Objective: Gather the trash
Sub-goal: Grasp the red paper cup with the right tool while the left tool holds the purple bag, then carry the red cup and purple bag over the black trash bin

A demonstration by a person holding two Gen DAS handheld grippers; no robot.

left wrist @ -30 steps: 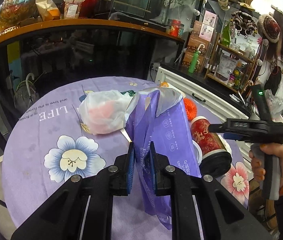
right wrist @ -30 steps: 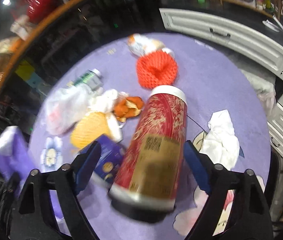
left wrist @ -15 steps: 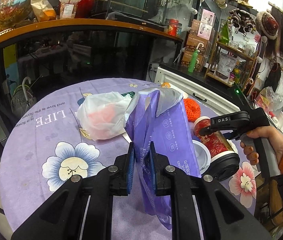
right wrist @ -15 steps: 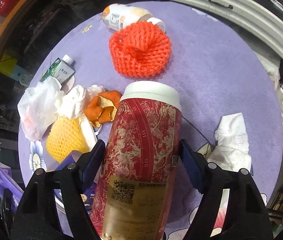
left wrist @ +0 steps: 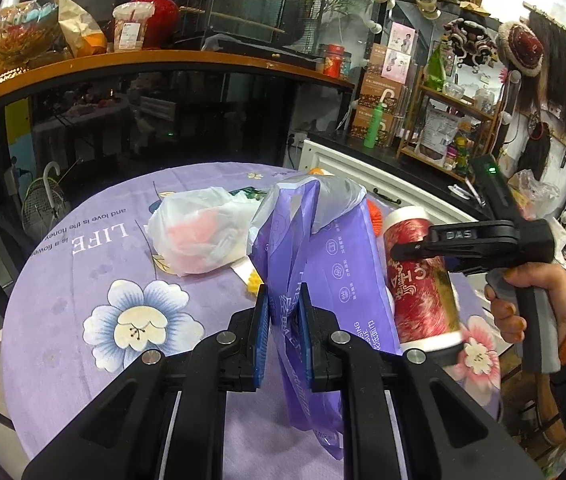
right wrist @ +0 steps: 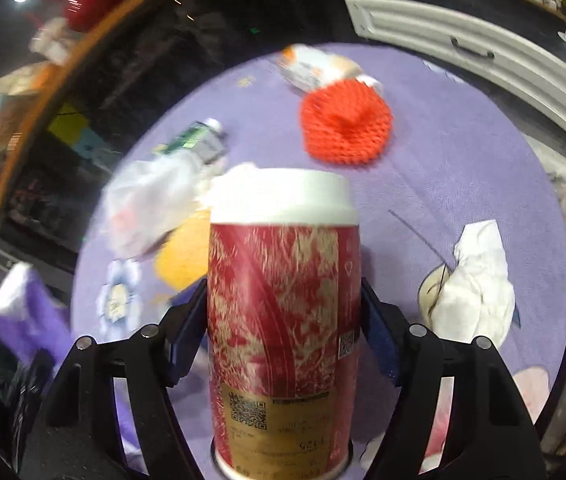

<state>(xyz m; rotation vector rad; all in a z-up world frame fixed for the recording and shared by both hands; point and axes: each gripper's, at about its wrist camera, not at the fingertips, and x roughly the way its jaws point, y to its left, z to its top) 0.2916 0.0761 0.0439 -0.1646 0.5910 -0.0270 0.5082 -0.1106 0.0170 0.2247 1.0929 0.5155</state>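
Round tabletop [left wrist: 63, 280] under a purple flowered cloth, spread ahead of and below both claws, littered with trash.

Purple plastic bag [left wrist: 335, 264] pinched at its edge in the left claw [left wrist: 283, 316], jaws nearly shut on the film, bag mouth hanging loose above and ahead of the fingertips. Not clearly spread open; hard to tell how wide the mouth gapes.

Red-and-gold canister [right wrist: 283, 312] with a white cap, clamped across its body in the right claw [right wrist: 283, 320], jaws wide to span it, lifted clear of the tabletop, just right of the bag in the left wrist view.

Beyond the right claw: white plastic bag [right wrist: 147, 204], red foam fruit net [right wrist: 345, 124], crumpled white tissue [right wrist: 479, 276] to the right, yellow fruit net [right wrist: 183, 256] to the left, small green carton [right wrist: 193, 140] further off.

Step in hand, by judgement: carrying the canister to the bag. Next move calls for swinging the canister over the bag mouth, tipping it end-first, then releasing once inside. Likely need for the left claw to hold the mouth slack and open.
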